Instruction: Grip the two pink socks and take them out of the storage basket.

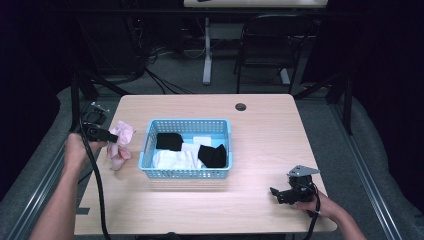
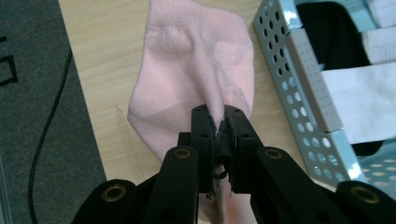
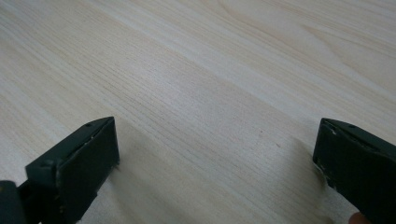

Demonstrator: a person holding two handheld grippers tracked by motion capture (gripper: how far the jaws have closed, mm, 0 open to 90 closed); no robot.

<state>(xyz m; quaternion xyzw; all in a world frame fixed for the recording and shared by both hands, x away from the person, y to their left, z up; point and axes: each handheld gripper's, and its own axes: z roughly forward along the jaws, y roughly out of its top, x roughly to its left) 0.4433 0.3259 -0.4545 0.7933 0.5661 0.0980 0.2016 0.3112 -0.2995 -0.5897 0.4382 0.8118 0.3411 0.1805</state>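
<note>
Now the left gripper (image 2: 219, 122) is clenched on a pale pink fabric sock (image 2: 196, 70), seemingly lifted near the light wooden table's (image 1: 260, 200) left edge; the right gripper (image 3: 215, 163) gapes, released, near the front-right corner.

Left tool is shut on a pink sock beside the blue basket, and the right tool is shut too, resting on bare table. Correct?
Not quite. The right tool is open: the right gripper view shows its jaws wide apart over bare table. The rest holds: left tool pinches the pink sock beside the basket.

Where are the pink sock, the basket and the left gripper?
pink sock (image 2: 187, 60), left gripper view, flat middle of the fabric
basket (image 1: 185, 173), high view, near wall
left gripper (image 2: 218, 122), left gripper view, between its fingertips
</note>
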